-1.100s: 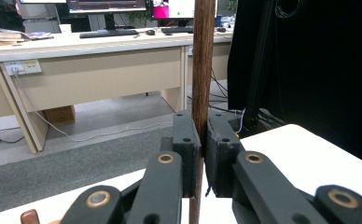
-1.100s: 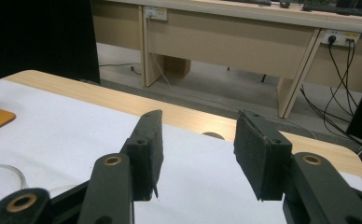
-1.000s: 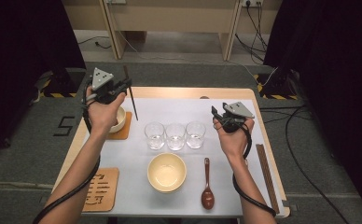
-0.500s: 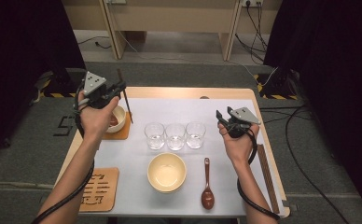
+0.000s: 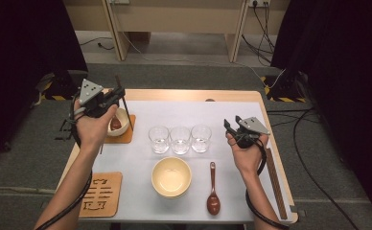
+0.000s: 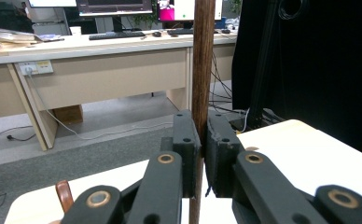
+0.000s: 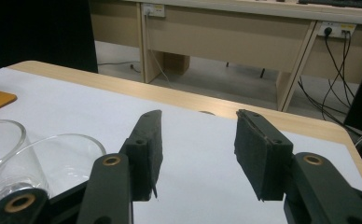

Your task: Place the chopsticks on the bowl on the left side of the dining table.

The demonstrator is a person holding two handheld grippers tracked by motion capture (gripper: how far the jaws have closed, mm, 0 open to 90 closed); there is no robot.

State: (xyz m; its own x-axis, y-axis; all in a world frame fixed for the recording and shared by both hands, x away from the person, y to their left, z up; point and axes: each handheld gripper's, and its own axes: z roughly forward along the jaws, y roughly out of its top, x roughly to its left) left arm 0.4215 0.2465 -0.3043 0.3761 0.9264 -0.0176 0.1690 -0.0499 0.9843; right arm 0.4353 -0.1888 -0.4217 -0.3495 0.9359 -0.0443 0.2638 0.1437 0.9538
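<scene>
My left gripper (image 5: 121,94) hovers over the table's far left corner, shut on a dark wooden chopstick (image 5: 125,106) that stands nearly upright. In the left gripper view the chopstick (image 6: 202,70) rises between the two pads of my left gripper (image 6: 202,154), which press on it. Just below and behind it a small bowl (image 5: 117,122) with something brown inside rests on a wooden coaster (image 5: 127,137). Over the right side of the table, right of three glasses (image 5: 180,139), is my right gripper (image 5: 230,128). Nothing lies between the open jaws of the right gripper (image 7: 198,149).
A pale yellow bowl (image 5: 171,176) and a brown spoon (image 5: 213,191) lie near the front edge. A carved wooden coaster (image 5: 100,194) sits at the front left. A long wooden stick (image 5: 275,184) lies along the right edge. Two glasses (image 7: 44,163) stand left of the right jaws.
The left hand has drifted left and nearer with the chopstick still gripped. The right hand has slid right and a little nearer, jaws unchanged.
</scene>
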